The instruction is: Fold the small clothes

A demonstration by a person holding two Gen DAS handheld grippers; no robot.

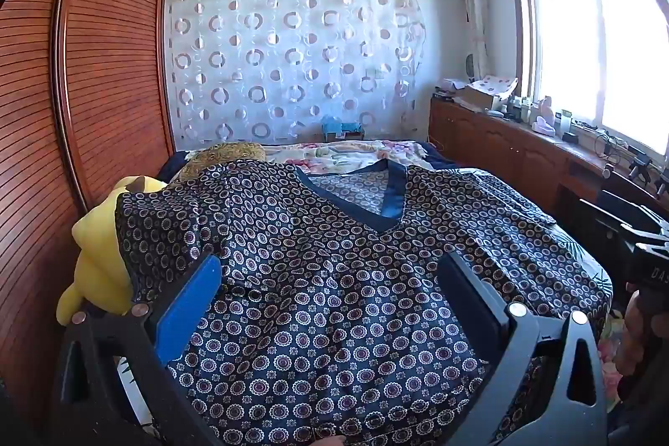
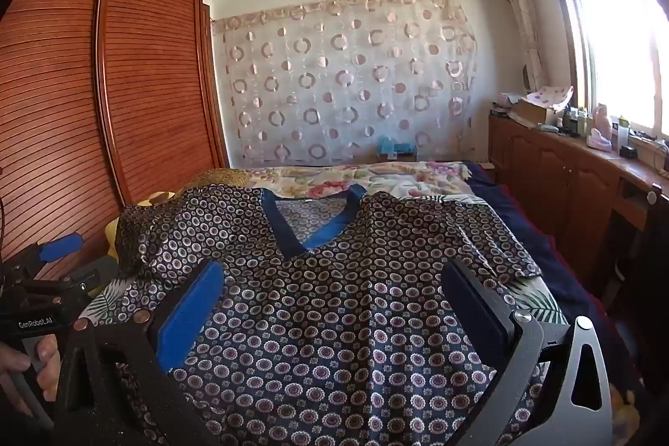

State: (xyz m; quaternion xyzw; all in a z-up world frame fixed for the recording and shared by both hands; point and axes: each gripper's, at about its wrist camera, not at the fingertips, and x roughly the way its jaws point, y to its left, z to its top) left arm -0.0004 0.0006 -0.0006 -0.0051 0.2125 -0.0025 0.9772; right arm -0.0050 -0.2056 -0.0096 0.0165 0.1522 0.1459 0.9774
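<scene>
Left hand-held gripper [image 1: 330,291] released and gaping over the shirt's hem, right hand-held gripper [image 2: 334,295] likewise spread wide, patterned V-neck shirt [image 1: 334,258] flat across the bed's [image 2: 539,304] near end, yellow plush toy [image 1: 96,262] at the left edge, floral quilt [image 2: 376,176] beyond.

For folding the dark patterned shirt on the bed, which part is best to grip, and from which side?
Probably the two sleeves. The shirt lies flat, front up, V-neck away from the camera. Its sleeves spread sideways, so their thin outer edges are free to pinch. The open left gripper could take the sleeve by the yellow toy from outside; the open right gripper the other sleeve.
</scene>
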